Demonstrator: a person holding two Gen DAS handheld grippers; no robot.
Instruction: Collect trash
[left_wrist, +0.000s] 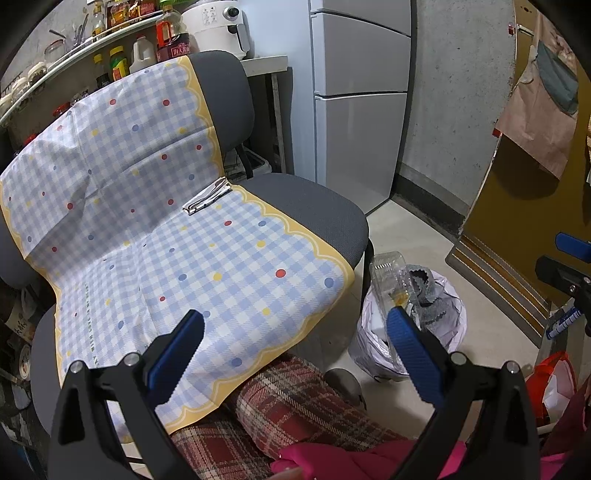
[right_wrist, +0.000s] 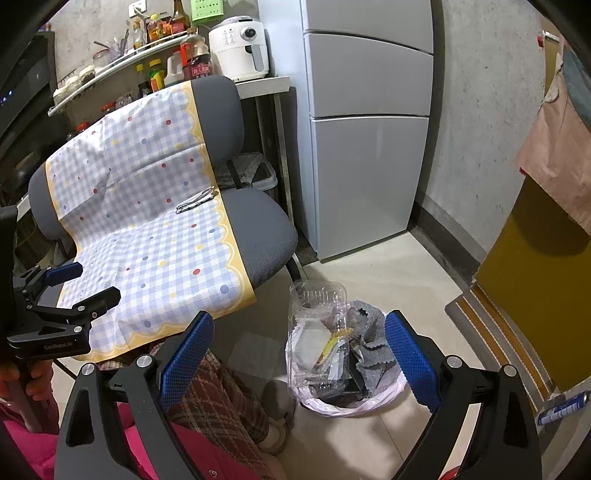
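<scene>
A flat folded wrapper (left_wrist: 207, 200) lies on the checkered cloth (left_wrist: 177, 258) where the chair's seat meets its back; it also shows in the right wrist view (right_wrist: 195, 200). A trash bin with a white bag (right_wrist: 347, 402) stands on the floor right of the chair, filled with a clear plastic box (right_wrist: 317, 314) and grey cloth (right_wrist: 369, 332); in the left wrist view the bin (left_wrist: 424, 325) is at right. My left gripper (left_wrist: 295, 328) is open and empty over the seat's front. My right gripper (right_wrist: 299, 332) is open and empty above the bin.
A grey office chair (left_wrist: 317, 206) carries the cloth. A grey fridge (right_wrist: 365, 147) stands behind, with a shelf of bottles (left_wrist: 122, 62) and a white air fryer (right_wrist: 240, 48). A yellow door (right_wrist: 535, 295) is at right. The person's plaid-trousered leg (left_wrist: 288, 406) is below.
</scene>
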